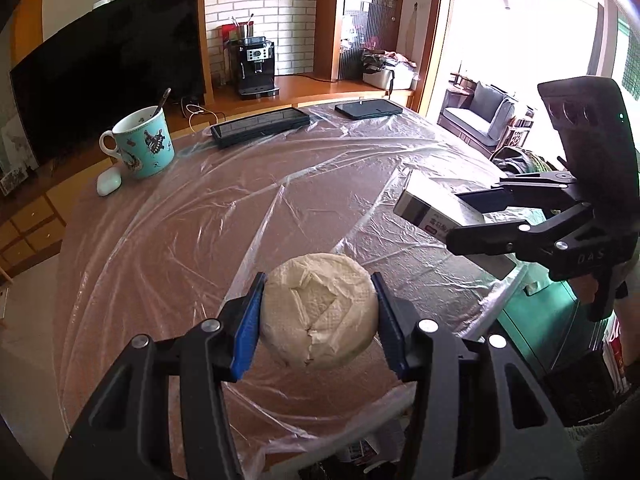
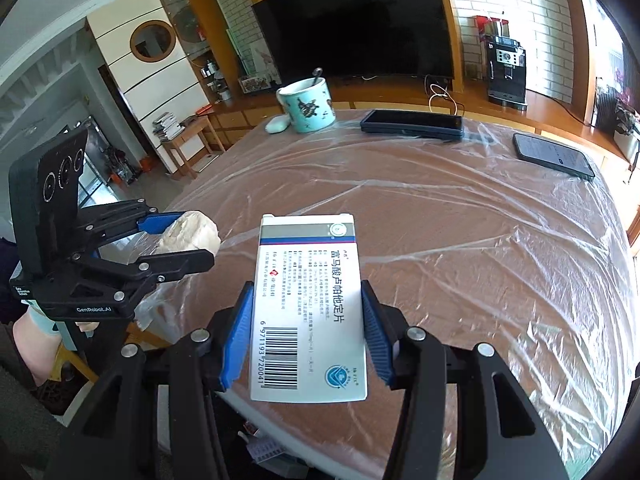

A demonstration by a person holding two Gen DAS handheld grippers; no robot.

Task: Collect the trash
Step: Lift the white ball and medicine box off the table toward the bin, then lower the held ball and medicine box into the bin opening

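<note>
A crumpled white tissue ball (image 1: 319, 316) hangs above the near edge of the table, with my left gripper (image 1: 318, 320) shut on it between its blue pads. The same tissue ball (image 2: 190, 234) and left gripper (image 2: 176, 240) show at the left of the right wrist view. My right gripper (image 2: 306, 332) is shut on a white medicine box (image 2: 308, 308) with a barcode and printed text, held above the table. From the left wrist view the box (image 1: 428, 208) and right gripper (image 1: 472, 216) appear at the right.
The round table (image 1: 240, 208) is covered by clear plastic film. At its far side stand a teal mug (image 1: 142, 142) with a spoon, a white earbud case (image 1: 108, 181), a dark keyboard (image 1: 260, 126) and a phone (image 1: 368, 109). A TV and coffee machine sit behind.
</note>
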